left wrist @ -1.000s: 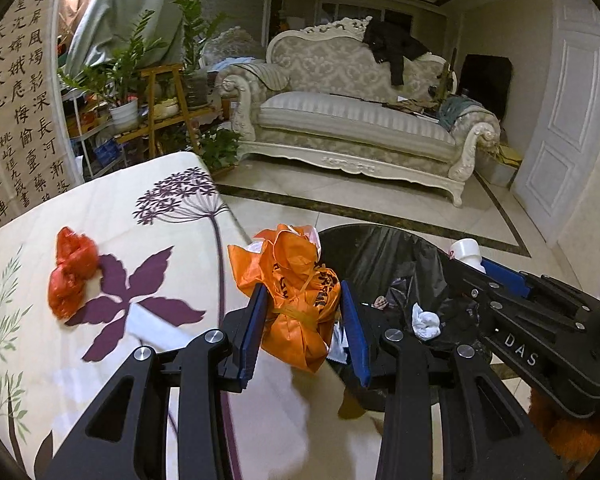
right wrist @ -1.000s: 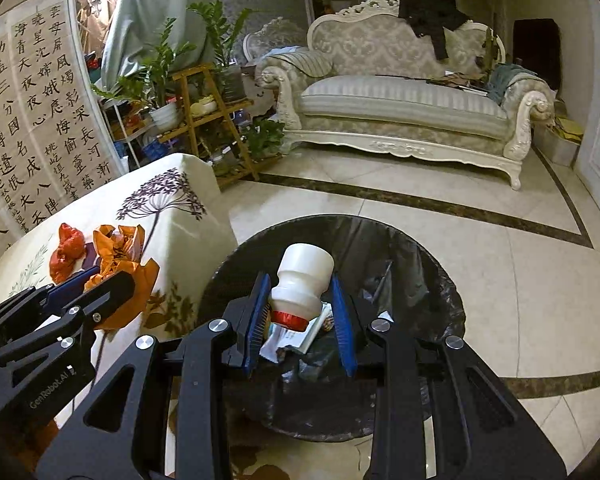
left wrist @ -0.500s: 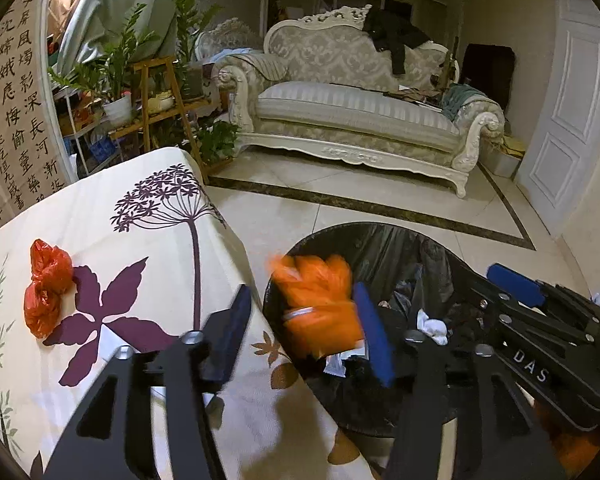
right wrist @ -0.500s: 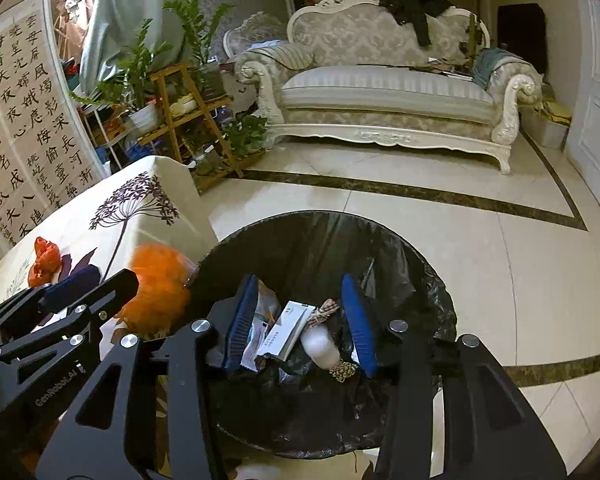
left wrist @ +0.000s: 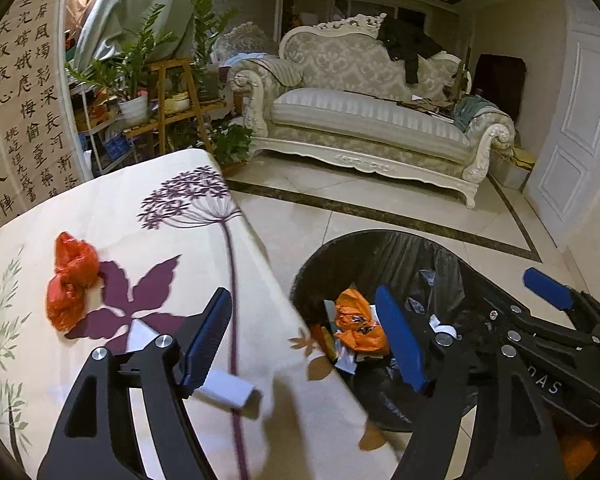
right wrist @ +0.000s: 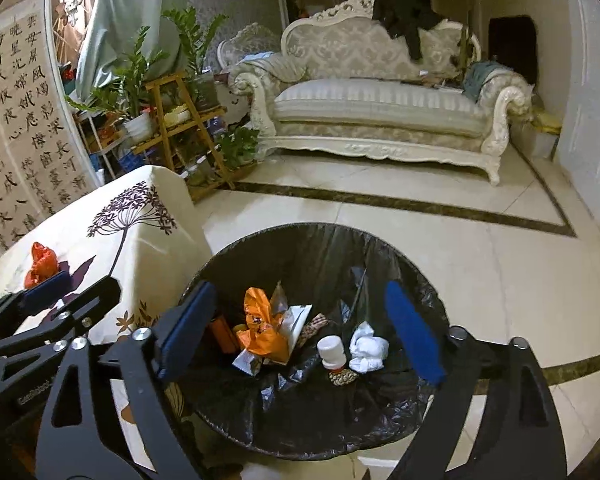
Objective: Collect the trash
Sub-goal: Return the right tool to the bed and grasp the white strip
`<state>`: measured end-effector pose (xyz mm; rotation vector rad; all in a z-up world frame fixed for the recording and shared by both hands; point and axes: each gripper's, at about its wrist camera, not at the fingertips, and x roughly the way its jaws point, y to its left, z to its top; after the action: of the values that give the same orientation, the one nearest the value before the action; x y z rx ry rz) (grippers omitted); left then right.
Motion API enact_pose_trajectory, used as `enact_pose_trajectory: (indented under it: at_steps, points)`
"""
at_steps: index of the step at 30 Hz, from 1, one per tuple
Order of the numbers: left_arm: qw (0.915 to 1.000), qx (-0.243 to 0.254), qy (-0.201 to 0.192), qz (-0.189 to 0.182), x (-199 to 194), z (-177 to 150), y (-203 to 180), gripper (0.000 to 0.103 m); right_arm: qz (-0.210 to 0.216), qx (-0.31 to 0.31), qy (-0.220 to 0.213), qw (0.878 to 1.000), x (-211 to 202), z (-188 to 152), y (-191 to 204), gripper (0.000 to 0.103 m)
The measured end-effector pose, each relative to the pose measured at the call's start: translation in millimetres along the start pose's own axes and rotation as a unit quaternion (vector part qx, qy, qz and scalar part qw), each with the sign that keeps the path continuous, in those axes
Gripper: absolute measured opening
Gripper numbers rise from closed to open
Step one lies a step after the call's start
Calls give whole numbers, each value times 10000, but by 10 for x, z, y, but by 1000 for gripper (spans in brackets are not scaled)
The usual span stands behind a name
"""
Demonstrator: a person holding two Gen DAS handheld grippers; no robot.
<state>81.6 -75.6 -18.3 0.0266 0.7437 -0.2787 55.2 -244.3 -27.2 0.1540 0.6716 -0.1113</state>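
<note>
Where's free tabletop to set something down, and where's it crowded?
Free: cloth between the red bag and the table's far edge. Crowded: near edge, where a white paper piece lies under the left gripper.

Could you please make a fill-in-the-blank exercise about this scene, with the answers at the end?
1. The orange bag lies inside the ____.
2. The red bag lies on the ____.
3. Both the left hand-held gripper and the right hand-held gripper are ____.
4. In the bin, the white bottle lies beside a crumpled white ____.

Answers: bin; table; open; tissue
</note>
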Motion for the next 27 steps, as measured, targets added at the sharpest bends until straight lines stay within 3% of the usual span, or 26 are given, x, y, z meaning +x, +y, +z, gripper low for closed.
enact_pose_trajectory:
  at_steps: [7,16,27]
  points:
    - [9992,-307,-65,265,-202,-77,349,74,380,-114,140,9991,30,8,258,90]
    - [9926,-839,-87,879,-496,-249,1034,74,809,-675,290,9940,72,-4,832,89]
    - [9786,-1454,-28,1455,-780,-529,1744,74,1419,-1647,730,9734,145,-170,1612,69]
